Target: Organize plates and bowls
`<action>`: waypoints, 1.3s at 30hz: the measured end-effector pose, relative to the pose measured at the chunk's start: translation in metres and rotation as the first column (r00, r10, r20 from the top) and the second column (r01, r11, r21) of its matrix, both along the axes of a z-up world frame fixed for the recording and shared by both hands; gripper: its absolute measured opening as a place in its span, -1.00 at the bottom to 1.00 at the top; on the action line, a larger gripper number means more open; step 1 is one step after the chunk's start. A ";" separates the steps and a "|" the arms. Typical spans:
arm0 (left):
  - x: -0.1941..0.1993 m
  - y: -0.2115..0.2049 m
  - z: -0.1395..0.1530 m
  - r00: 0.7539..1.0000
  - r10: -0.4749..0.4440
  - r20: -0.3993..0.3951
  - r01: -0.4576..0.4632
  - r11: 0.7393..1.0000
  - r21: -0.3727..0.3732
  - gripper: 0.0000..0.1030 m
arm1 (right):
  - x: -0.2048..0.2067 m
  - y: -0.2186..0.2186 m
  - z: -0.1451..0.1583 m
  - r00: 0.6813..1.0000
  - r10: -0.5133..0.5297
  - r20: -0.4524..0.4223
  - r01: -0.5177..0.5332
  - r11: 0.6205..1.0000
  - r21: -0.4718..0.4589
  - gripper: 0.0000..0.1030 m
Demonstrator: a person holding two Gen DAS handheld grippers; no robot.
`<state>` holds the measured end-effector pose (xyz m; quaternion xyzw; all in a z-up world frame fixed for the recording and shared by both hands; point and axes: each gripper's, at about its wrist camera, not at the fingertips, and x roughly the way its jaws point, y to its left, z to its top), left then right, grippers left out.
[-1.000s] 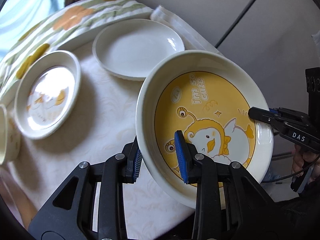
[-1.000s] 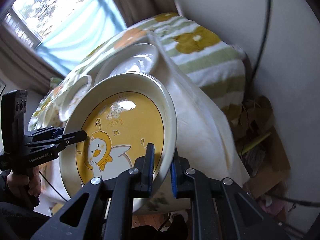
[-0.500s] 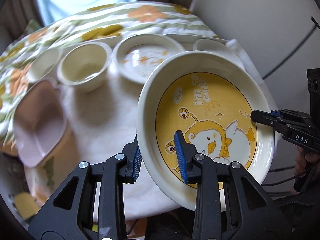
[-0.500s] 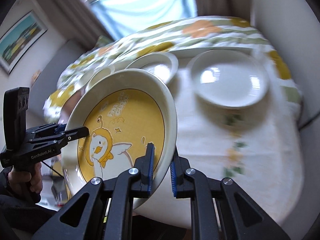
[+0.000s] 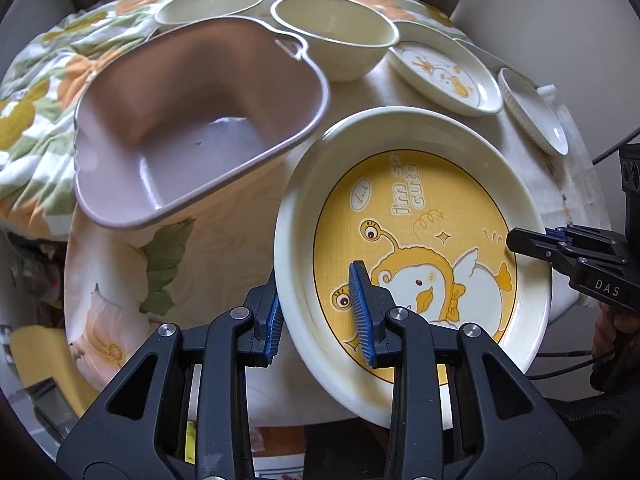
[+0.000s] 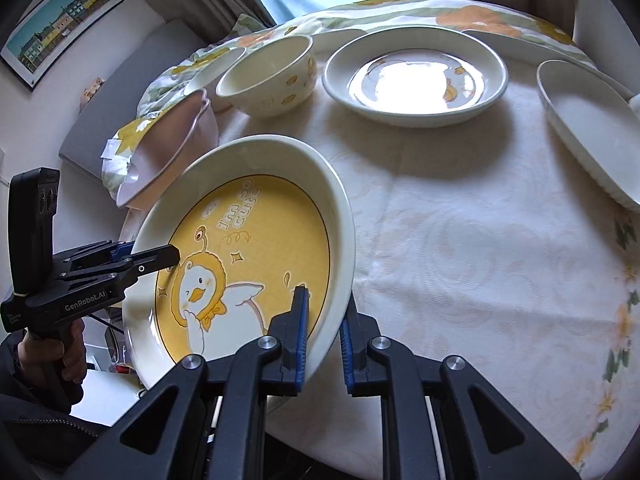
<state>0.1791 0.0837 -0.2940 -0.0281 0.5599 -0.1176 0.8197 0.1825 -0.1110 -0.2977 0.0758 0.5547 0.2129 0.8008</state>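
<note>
Since the earlier frame both wrist views have swung across the surface (image 6: 480, 240): the pink basin (image 5: 192, 132) and two cream bowls now fill the left view, where a second ago only plates showed.

Nearest: left hand-held gripper (image 5: 318, 320) clamped on the near-left rim of the yellow duck plate (image 5: 412, 248), one pad under the rim, one on the printed face. Right hand-held gripper (image 6: 322, 340) clamped on the opposite rim (image 6: 340, 240). I carry the plate two-handed, tilted, off the cloth.

Step in hand, as I judge it: transporting the duck plate to a stacking spot. The next move calls for levelling it, lowering it onto a matching plate or bare cloth, then opening both grips together.

Beyond the plate: pink basin just beside its upper-left rim. Farther back: cream bowl (image 6: 266, 76), duck-print dish (image 6: 416, 76), and a white ribbed dish (image 6: 588, 136) at the far right. At the back, flowered fabric (image 5: 48, 80).
</note>
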 end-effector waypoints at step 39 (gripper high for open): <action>0.001 -0.008 -0.014 0.999 0.026 0.030 -0.028 0.997 0.065 0.38 | 0.005 0.013 -0.010 1.000 -0.028 0.009 0.029 0.998 -0.050 0.21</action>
